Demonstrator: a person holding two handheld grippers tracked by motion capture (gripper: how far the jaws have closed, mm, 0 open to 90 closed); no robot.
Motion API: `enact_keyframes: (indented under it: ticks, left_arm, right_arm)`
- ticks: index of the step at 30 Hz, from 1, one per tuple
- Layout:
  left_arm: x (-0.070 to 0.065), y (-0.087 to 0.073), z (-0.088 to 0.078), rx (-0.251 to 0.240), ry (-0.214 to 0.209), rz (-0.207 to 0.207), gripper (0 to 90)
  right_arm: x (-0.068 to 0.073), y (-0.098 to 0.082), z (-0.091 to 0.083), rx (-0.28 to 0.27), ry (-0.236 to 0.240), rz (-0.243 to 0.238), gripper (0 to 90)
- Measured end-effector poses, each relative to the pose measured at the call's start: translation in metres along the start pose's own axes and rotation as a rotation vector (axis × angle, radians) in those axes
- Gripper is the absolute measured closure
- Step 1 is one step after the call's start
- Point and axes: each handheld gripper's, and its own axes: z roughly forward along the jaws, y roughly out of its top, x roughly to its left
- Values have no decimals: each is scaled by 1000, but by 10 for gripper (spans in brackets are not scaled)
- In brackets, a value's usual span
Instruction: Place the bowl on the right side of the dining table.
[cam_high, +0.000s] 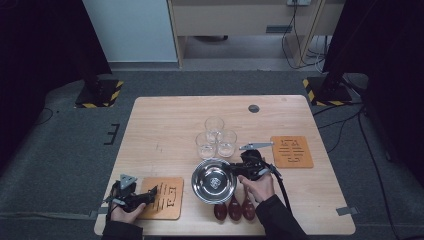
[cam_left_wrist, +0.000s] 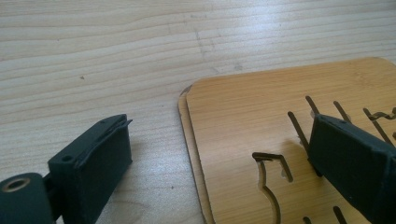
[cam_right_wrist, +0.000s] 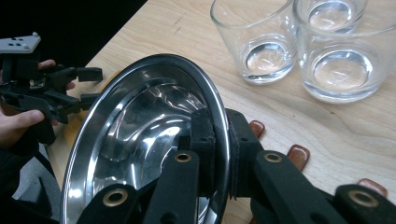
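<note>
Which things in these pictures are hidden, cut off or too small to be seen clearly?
- Three dark red oval pieces: high view, partly covered by the shiny steel bowl and the right hand; too small to identify.
- Steel bowl: right gripper view, lower rim cut off by the bottom edge, behind the right gripper.
- Carved wooden coaster: left gripper view, pattern cut off by the right edge and the left gripper.

A light wooden table (cam_high: 165, 115) stands on grey carpet (cam_high: 60, 160), with black curtains (cam_high: 40, 40) at both sides, two yellow-striped stand bases (cam_high: 100, 93) beyond its far corners, and a pale cabinet (cam_high: 240, 20) behind.
</note>
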Motion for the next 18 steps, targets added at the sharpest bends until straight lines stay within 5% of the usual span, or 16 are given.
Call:
enact_keyframes:
  ticks: [18]
  left_arm:
    - [0, 0, 0, 0, 0, 0, 53]
  right_arm:
    - [-21, 0, -42, -87, -15, 21, 836]
